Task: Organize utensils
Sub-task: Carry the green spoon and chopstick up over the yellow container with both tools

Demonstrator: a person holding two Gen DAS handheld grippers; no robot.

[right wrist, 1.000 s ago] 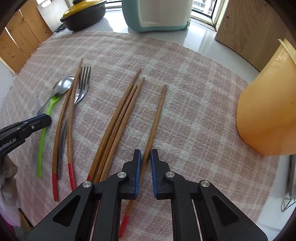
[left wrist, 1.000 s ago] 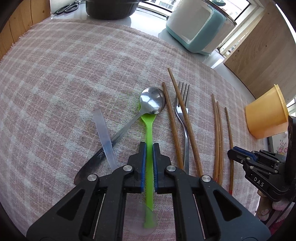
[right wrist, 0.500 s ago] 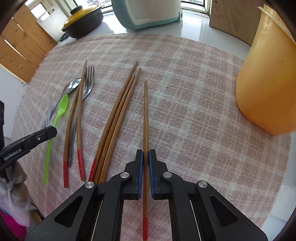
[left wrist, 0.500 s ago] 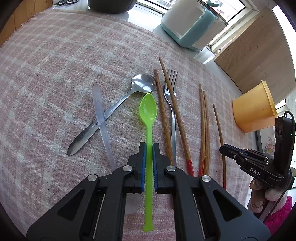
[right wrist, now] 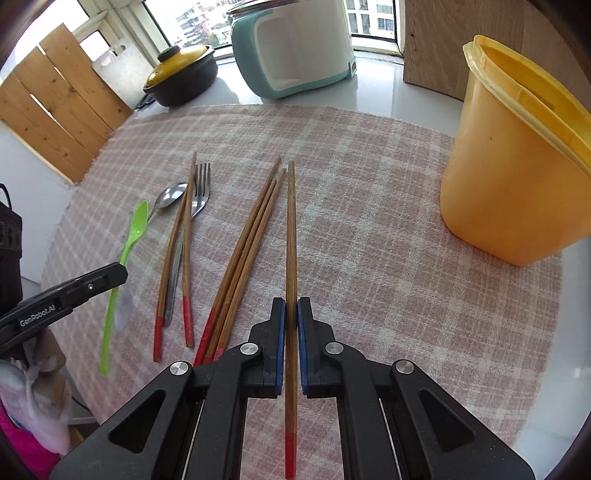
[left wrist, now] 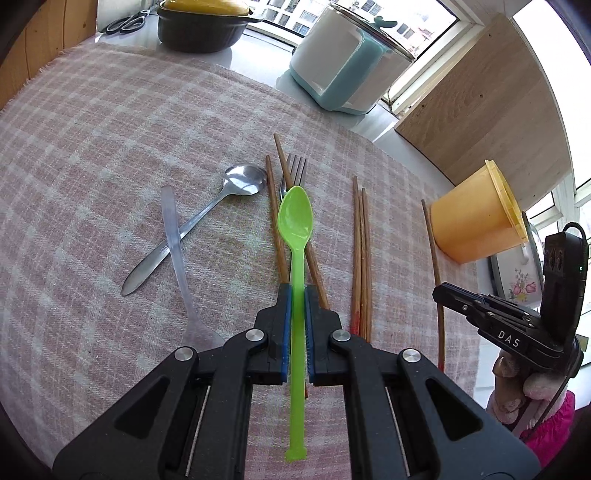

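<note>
My left gripper point(left wrist: 297, 291) is shut on a green plastic spoon point(left wrist: 295, 221), held above the plaid cloth with its bowl forward. My right gripper point(right wrist: 290, 306) is shut on a red-tipped wooden chopstick point(right wrist: 291, 229), lifted off the cloth. On the cloth lie a metal spoon point(left wrist: 207, 218), a clear plastic spoon point(left wrist: 175, 247), a fork point(right wrist: 199, 195) between two chopsticks point(right wrist: 186, 236), and three chopsticks together point(right wrist: 247, 251). An orange cup point(right wrist: 517, 166) stands at the right; it also shows in the left wrist view point(left wrist: 476, 218).
A pink plaid cloth point(left wrist: 92, 147) covers the round table. Behind it stand a teal and white appliance point(right wrist: 295, 48), a dark pot with a yellow lid point(right wrist: 181, 74), scissors point(left wrist: 125, 22) and wooden panels point(left wrist: 480, 122).
Both grippers have risen with what they hold. The green spoon came off the cloth and away from the metal spoon. The chopstick was gripped and lifted, now pointing straight ahead.
</note>
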